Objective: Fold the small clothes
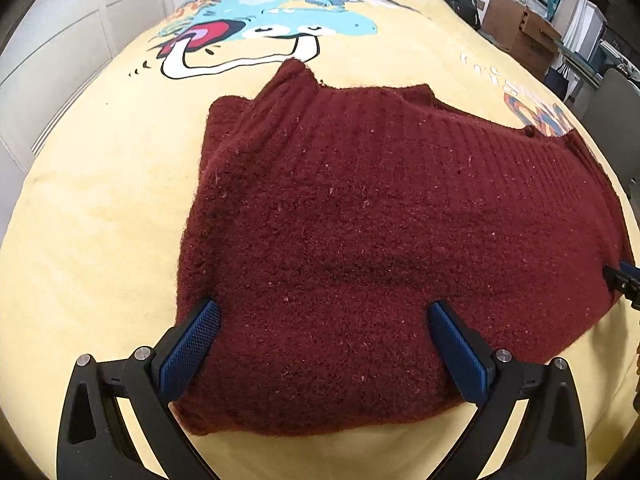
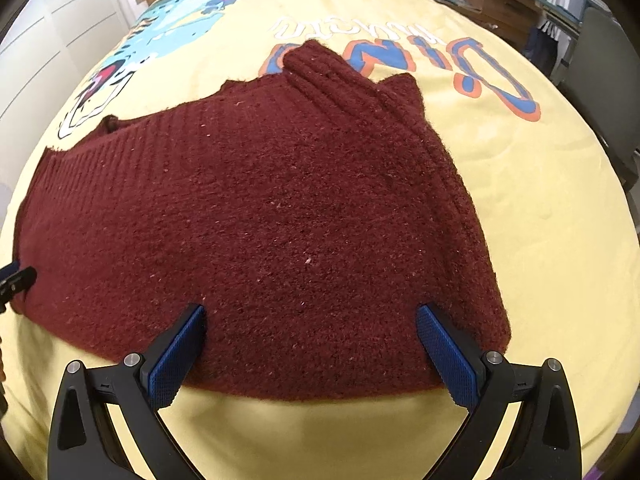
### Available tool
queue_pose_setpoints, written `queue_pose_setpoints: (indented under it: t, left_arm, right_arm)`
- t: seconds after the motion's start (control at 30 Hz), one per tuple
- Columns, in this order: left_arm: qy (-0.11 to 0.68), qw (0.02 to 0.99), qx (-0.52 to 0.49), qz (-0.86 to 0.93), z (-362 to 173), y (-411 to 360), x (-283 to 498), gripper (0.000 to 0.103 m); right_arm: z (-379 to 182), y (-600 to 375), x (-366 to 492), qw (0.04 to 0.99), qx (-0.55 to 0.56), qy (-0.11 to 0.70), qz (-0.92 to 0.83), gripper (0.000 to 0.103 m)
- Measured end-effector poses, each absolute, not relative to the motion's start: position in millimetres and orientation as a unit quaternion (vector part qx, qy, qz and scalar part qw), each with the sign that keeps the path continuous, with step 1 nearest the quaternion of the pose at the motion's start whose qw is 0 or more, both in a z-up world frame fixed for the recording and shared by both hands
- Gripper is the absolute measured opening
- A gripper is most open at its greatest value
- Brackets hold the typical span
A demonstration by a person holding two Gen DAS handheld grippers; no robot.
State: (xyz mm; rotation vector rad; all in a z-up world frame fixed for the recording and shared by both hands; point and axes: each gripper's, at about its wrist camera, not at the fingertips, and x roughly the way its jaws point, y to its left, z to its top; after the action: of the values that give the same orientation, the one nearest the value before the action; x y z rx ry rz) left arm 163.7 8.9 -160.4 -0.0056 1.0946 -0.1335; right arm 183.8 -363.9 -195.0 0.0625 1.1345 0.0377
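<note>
A maroon sweater is spread on the bed; both the left gripper and right gripper are held with jaws released over its near hem.

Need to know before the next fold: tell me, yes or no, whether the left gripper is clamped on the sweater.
No: the left gripper is wide open, both pads apart over the maroon sweater.

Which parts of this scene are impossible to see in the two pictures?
- Sweater underside and inner folds: both views, hidden by its top layer.
- Blanket print: partly hidden by the sweater.
- Right hand-held gripper: left view, cut off by the edge.
- Left hand-held gripper: right view, cut off likewise.
</note>
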Motion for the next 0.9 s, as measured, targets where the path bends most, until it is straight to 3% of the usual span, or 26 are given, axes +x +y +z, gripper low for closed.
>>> queue_pose_setpoints:
  t: [0.4,0.73,0.9]
  left_arm:
    - [0.558,0.822,-0.08,-0.086,-116,65,187,0.102]
    - [0.611,0.769,-0.166,-0.086,-173,98,207,0.102]
    - [0.601,0.773,-0.177,-0.1,-177,91,204,0.102]
  right_arm:
    - [-151,-349,155,0.845,0.001,0.534,0.027,0.103]
    - [-145,-360,132,0.846,0.005,0.532,0.016,0.103]
    - [-147,-372,125,0.845,0.021,0.535,0.004,0.103]
